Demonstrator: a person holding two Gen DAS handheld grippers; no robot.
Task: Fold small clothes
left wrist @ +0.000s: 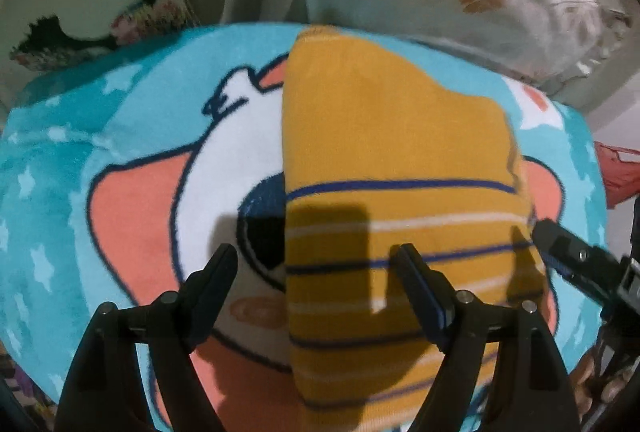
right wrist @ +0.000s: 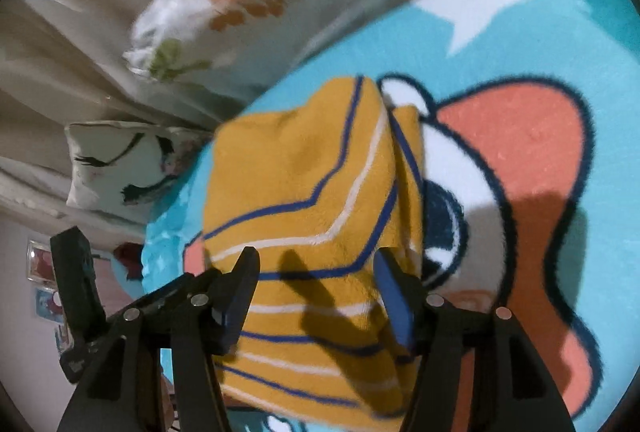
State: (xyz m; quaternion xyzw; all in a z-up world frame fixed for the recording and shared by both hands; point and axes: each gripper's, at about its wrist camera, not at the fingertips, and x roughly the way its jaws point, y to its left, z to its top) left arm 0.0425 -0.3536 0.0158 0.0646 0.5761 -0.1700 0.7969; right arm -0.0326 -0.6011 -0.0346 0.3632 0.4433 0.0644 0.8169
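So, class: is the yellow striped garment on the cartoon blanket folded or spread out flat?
Folded. The yellow striped garment has one straight doubled edge, and its stripes bend and overlap in the right wrist view. It lies on the cartoon blanket.

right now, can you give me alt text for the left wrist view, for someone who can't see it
A folded mustard-yellow garment with blue and white stripes lies on a turquoise cartoon-print blanket. The left claw hovers open over the garment's left edge, holding nothing. The right claw reaches in from the right, near the garment's right edge.
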